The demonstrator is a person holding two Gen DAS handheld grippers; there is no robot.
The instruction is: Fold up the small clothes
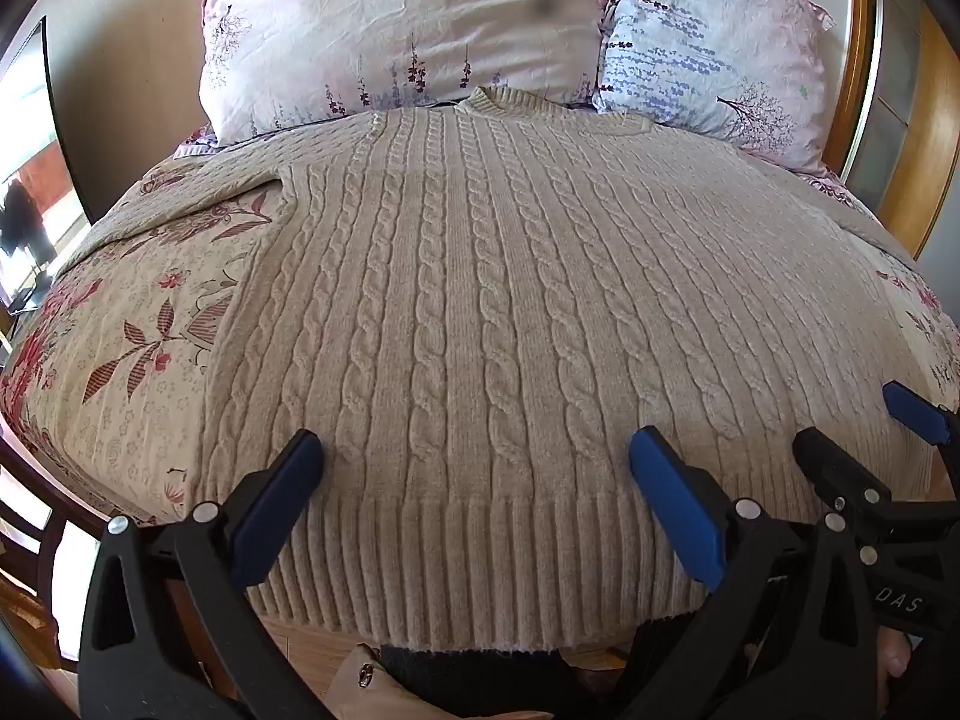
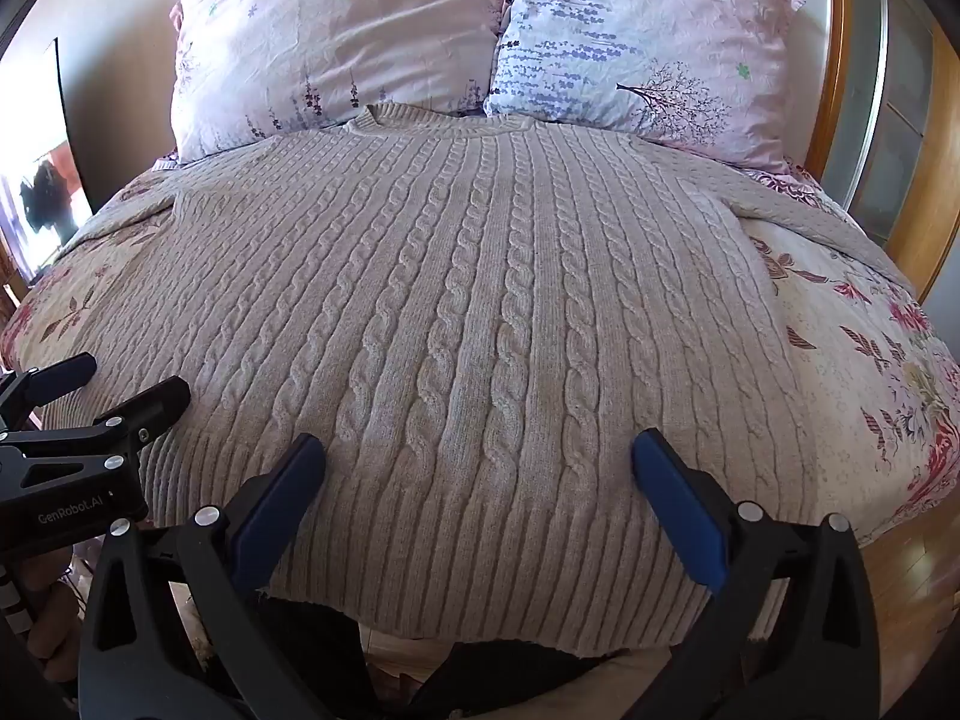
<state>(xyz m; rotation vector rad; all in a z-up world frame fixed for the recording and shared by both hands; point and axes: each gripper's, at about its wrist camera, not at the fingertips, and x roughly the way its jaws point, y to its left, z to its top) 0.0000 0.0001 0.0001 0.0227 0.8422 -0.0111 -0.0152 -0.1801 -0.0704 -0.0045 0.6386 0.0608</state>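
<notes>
We hold left gripper and right gripper side by side, both tilted downward, jaws wide apart, gripping nothing.

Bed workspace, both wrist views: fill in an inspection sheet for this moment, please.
Surface: bed with floral bedspread.
Job's things: beige cable-knit sweater laid flat, unfolded, collar toward pillows, hem hanging over the near edge.
Clutter: two floral pillows at the head.
Grippers: left gripper and right gripper open, above the hem, holding nothing.
Cables: nothing seen.
Surroundings: wooden headboard, wood floor, window at left.
</notes>
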